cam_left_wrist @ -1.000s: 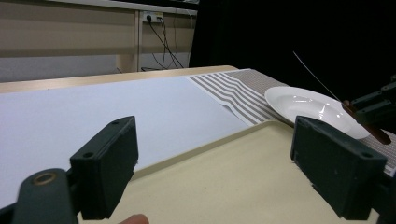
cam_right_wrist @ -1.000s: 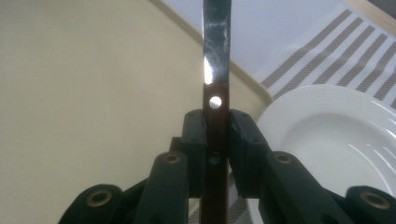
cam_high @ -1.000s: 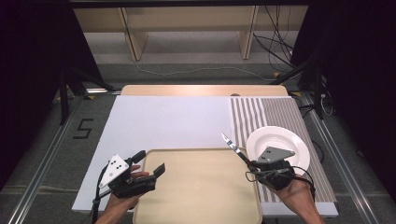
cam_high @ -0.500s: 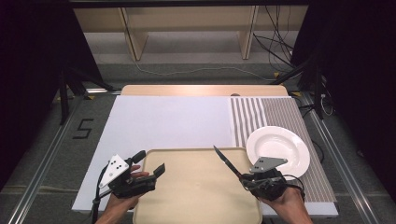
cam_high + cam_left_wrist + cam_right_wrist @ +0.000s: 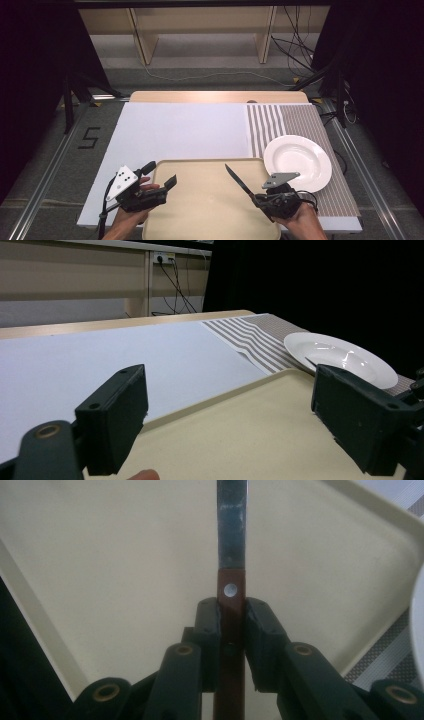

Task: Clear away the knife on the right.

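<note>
Beige plastic tray (image 5: 200,200), raised rim, smooth, on white surface (image 5: 180,130). Left hand-held gripper (image 5: 161,176) wide open, empty, at tray's left edge. Right hand-held gripper (image 5: 257,200) clamps brown riveted handle of knife (image 5: 237,181), dark blade over tray. Judged step: lowering knife onto tray; next: set flat, release. Glossy white plate (image 5: 297,161) on striped mat (image 5: 285,120).

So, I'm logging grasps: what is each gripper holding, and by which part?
The right gripper clamps a knife by its brown handle; the left gripper holds nothing.
</note>
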The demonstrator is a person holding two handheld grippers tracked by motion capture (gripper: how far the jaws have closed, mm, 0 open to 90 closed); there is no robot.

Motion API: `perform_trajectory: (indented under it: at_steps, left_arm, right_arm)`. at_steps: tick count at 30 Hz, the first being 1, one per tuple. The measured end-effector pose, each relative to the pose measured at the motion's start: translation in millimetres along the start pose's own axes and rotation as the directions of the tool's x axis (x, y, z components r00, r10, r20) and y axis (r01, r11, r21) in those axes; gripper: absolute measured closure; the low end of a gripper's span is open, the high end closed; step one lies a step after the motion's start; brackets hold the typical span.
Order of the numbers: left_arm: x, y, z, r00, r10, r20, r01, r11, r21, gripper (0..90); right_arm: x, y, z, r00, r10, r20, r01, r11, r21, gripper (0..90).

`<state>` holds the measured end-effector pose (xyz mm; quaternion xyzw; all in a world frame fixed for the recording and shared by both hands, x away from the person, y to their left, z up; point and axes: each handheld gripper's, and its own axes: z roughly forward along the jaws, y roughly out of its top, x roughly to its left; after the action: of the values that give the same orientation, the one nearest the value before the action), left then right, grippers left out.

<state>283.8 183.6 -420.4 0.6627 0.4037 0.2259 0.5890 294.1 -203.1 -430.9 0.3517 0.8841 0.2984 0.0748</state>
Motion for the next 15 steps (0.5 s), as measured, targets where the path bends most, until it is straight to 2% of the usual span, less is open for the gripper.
perform_trajectory:
  at_steps: [4, 15]
  left_arm:
    - [0.3, 0.0, 0.0, 1.0000, 0.000, 0.000, 0.000, 1.0000, 0.000, 14.7]
    - [0.4, 0.0, 0.0, 1.0000, -0.001, -0.001, 0.001, 1.0000, 0.001, 14.7]
  right_arm:
    - [1.3, -1.2, 6.4, 0.9999, 0.007, -0.011, -0.006, 0.999, 0.042, 77.7]
    - [3.1, -3.4, 17.8, 0.9985, 0.022, -0.050, -0.016, 0.994, 0.109, 77.7]
